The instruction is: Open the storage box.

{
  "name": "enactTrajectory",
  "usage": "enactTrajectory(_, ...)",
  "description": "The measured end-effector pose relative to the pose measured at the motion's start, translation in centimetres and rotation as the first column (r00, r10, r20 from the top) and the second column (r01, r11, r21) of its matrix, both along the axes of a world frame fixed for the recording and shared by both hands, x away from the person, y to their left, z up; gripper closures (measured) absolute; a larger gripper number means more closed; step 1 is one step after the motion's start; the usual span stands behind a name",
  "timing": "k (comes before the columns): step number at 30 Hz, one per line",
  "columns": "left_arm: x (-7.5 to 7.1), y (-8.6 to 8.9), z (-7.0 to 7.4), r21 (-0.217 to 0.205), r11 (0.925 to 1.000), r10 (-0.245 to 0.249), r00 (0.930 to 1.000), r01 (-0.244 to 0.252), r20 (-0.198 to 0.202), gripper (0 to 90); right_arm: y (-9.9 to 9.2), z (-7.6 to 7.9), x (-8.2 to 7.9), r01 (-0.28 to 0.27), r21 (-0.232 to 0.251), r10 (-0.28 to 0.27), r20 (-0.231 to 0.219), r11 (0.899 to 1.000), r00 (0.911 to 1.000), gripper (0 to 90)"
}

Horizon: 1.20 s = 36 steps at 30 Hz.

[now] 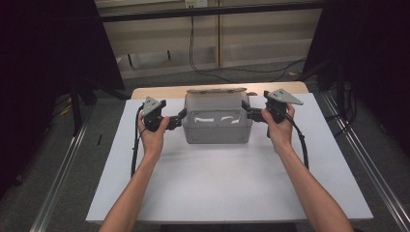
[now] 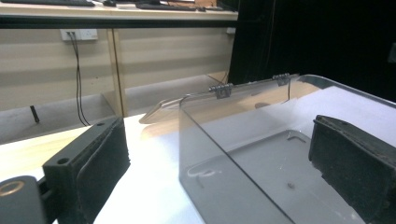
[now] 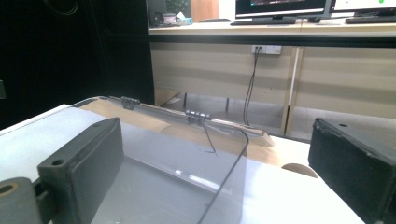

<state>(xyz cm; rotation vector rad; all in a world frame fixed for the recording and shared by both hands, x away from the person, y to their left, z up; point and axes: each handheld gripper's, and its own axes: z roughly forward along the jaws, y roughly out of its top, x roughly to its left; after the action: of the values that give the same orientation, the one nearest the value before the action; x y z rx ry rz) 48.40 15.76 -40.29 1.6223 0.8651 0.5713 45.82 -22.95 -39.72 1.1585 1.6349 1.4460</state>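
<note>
- One clear, rectangular plastic box (image 1: 218,125) stands on the white table top (image 1: 227,183), toward its far edge and midway between the two grippers; its clear hinged lid (image 1: 216,90) lies folded back behind it.
- Two small grey hinges (image 2: 221,90) join the lid to the rear rim; the right gripper view shows the same pair.
- Two grippers are in use, one per hand. The left gripper (image 1: 180,119) meets the box's left end wall, the right gripper (image 1: 247,113) its right end wall.
- In the left gripper view one black jaw stands outside the clear wall and the other inside the box, the wall running up between them with a gap on each side, so the jaws are spread and not pinching.
- The right gripper view shows the same straddle: one jaw inside, one outside, set wide apart, the wall's edge between them.
- The box seems empty apart from pale glints on its floor, though reflections make this hard to judge.
- The person's left hand (image 1: 153,135) and right hand (image 1: 279,126) hide the gripper handles; the forearms are cut off at the bottom edge of the high view.
</note>
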Motion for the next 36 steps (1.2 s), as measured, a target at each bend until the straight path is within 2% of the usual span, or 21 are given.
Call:
enactTrajectory(2,-0.4,0.2,0.0,-0.013,0.9999,-0.002,1.0,0.002,-0.002,4.6,-0.1,0.0,-0.5,0.0,-0.012,0.0,0.003,1.0,1.0,2.8)
enactTrajectory(5,-1.0,0.3,0.1,0.014,0.9999,-0.009,0.9999,0.009,0.01,4.6,-0.3,-0.2,-1.2,0.001,-0.011,-0.001,0.003,1.0,1.0,2.8)
enactTrajectory(11,-2.4,0.6,-0.3,0.005,0.9999,-0.013,0.9998,0.013,0.018,4.6,-0.7,-0.7,-2.6,0.007,-0.018,-0.006,0.017,1.0,0.9998,2.8)
enactTrajectory(16,-3.7,1.3,-0.9,0.008,0.9998,-0.018,0.9993,0.017,0.034,6.4,-0.6,-0.8,-4.3,-0.009,-0.063,0.011,0.033,0.998,0.9994,2.8)
enactTrajectory(17,-3.9,1.4,-1.0,0.019,0.9996,-0.02,0.9991,0.019,0.037,6.3,-0.6,-0.9,-4.7,-0.008,-0.073,0.01,0.033,0.997,0.9994,2.8)
enactTrajectory(20,-4.9,1.7,-1.3,0.002,1.0,0.001,0.999,-0.001,0.044,5.5,-0.9,-1.2,-5.7,-0.014,-0.049,0.016,0.033,0.999,0.9993,2.8)
enactTrajectory(22,-5.5,2.1,-1.6,-0.014,0.9999,0.004,0.9992,-0.004,0.04,5.1,-0.9,-1.3,-6.3,-0.019,-0.072,0.021,0.024,0.997,0.9995,2.8)
enactTrajectory(23,-5.8,2.3,-1.7,-0.006,1.0,0.0,0.9992,0.001,0.04,5.0,-1.0,-1.3,-6.6,-0.018,-0.081,0.019,0.011,0.997,0.9998,2.8)
enactTrajectory(26,-6.6,2.9,-1.9,-0.016,0.9998,-0.01,0.9992,0.01,0.039,4.6,-1.5,-1.5,-7.6,-0.009,-0.05,0.01,0.013,0.999,0.9999,3.2)
enactTrajectory(31,-8.2,3.6,-2.5,-0.011,0.9999,0.009,0.9992,-0.009,0.039,4.6,-2.5,-2.1,-9.1,0.012,-0.042,-0.012,0.003,0.999,0.9999,3.1)
enactTrajectory(32,-8.5,3.7,-2.4,0.001,1.0,0.007,0.9992,-0.007,0.038,4.6,-2.7,-2.1,-9.4,0.017,-0.042,-0.017,-0.001,0.999,0.9999,3.1)
enactTrajectory(33,-8.9,3.7,-2.4,-0.004,1.0,0.002,0.9992,-0.002,0.039,4.3,-3.0,-2.2,-9.7,0.018,-0.037,-0.018,0.0,0.999,0.9998,3.1)
enactTrajectory(34,-9.4,3.6,-2.4,-0.016,0.9999,-0.002,0.9991,0.002,0.043,3.9,-3.2,-2.2,-10.0,0.02,-0.028,-0.02,0.001,0.999,0.9998,3.1)
enactTrajectory(36,-10.2,3.8,-2.4,-0.005,1.0,0.007,0.9984,-0.007,0.056,3.8,-3.5,-2.3,-10.7,0.021,-0.028,-0.021,0.005,0.999,0.9998,3.1)
